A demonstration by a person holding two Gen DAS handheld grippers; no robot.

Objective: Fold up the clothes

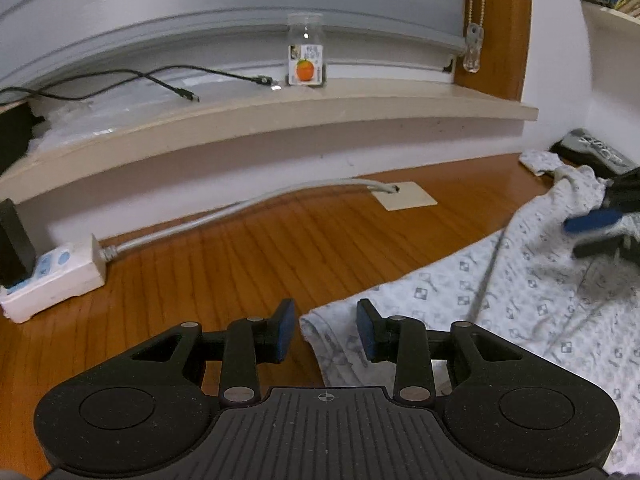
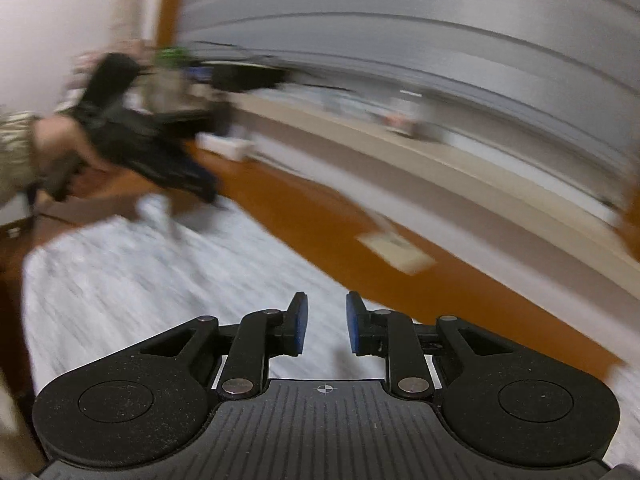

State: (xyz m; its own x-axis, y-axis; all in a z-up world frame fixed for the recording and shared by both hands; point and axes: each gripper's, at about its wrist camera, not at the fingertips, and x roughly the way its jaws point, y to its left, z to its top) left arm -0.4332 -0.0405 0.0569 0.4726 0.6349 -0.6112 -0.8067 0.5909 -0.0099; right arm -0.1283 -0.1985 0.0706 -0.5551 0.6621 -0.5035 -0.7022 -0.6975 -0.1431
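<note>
Left tool [image 1: 326, 330] sits low over the wooden bench [image 1: 240, 260], its blue-padded jaws parted with a clear gap and nothing between them; the near corner of the patterned garment [image 1: 500, 300] lies just beneath and slightly past the right jaw, not pinched. The garment, white with small grey motifs, spreads flat from there toward the right side of the bench, with a bunched-up part reaching the back right corner near a dark object I can't identify. At the back edge, along the wall, lies a white power strip [image 1: 56, 276] with a grey cable [image 1: 224, 212] running to a pale plate [image 1: 404, 196] set in the bench top. Up on the sill [image 1: 280, 116] stands a clear jar [image 1: 306, 52] with an orange on its label, beside loose black cables. Over to the right wrist view, heavily smeared: the right tool [image 2: 323, 326] hangs above the garment [image 2: 140, 272], jaws apart by a narrower gap, gripping nothing. Across the cloth, the person's hand [image 2: 60, 148] carries the other tool near the garment's far edge.
</note>
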